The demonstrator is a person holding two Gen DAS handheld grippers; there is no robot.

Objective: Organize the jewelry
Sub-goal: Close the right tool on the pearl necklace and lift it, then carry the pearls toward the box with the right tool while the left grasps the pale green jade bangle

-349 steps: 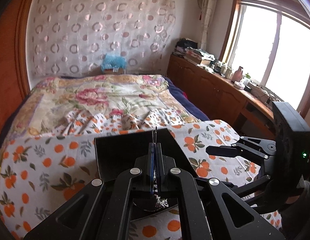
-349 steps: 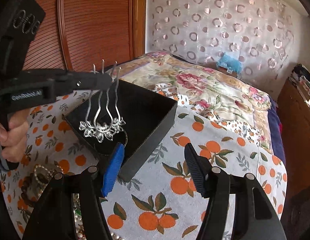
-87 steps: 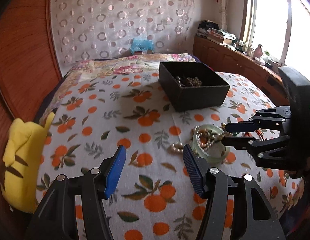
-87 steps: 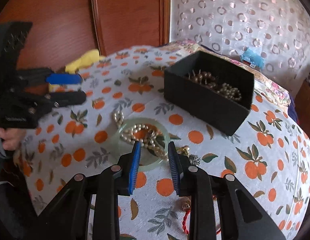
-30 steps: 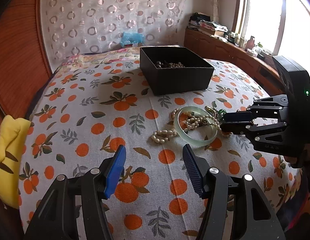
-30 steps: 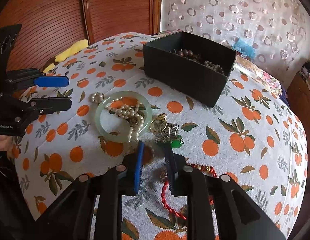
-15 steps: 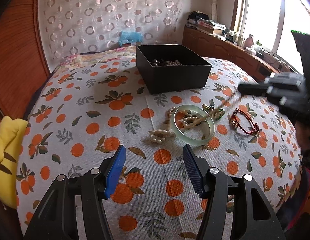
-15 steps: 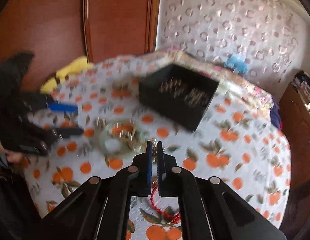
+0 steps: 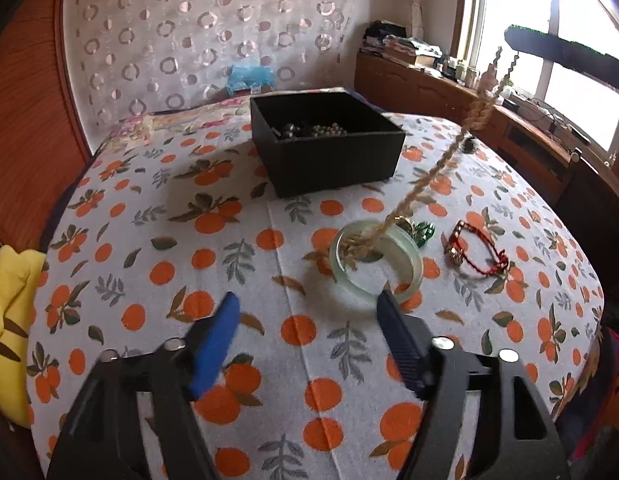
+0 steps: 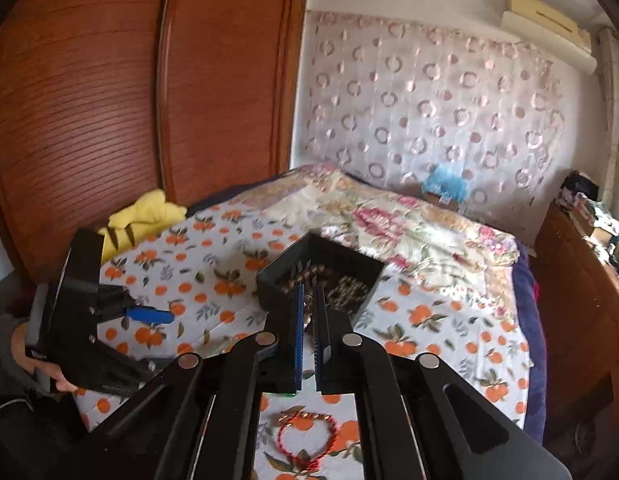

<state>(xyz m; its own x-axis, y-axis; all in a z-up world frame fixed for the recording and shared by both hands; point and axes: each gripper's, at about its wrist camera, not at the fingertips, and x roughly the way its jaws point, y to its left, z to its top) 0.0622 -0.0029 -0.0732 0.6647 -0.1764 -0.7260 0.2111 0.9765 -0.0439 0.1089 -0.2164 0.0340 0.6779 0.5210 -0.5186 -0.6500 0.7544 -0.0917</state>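
Observation:
My right gripper point(image 10: 309, 292) is shut on a pearl necklace point(image 9: 433, 168), with a few beads showing between its pads. In the left wrist view it is a blurred black bar at the top right point(image 9: 513, 40). From it the strand slants down into the pale green bangle point(image 9: 413, 276), where its lower end still lies. My left gripper point(image 9: 307, 308) hovers just in front of the bangle, its jaws opening with nothing between them. Behind stands the black box point(image 9: 329, 164) with beads inside.
A green pendant point(image 9: 424, 230) and a red cord bracelet point(image 9: 477, 248) lie right of the bangle on the orange-print cloth point(image 9: 189, 240). A yellow cloth point(image 9: 9, 300) lies at the left edge. A wooden wardrobe point(image 10: 109, 100) stands on the left and a low cabinet point(image 9: 449, 92) under the window.
My right gripper closed on the pearl strand beside the bangle and rose, drawing it up taut. The loose pearls left of the bangle are gone. My left jaws have spread wider.

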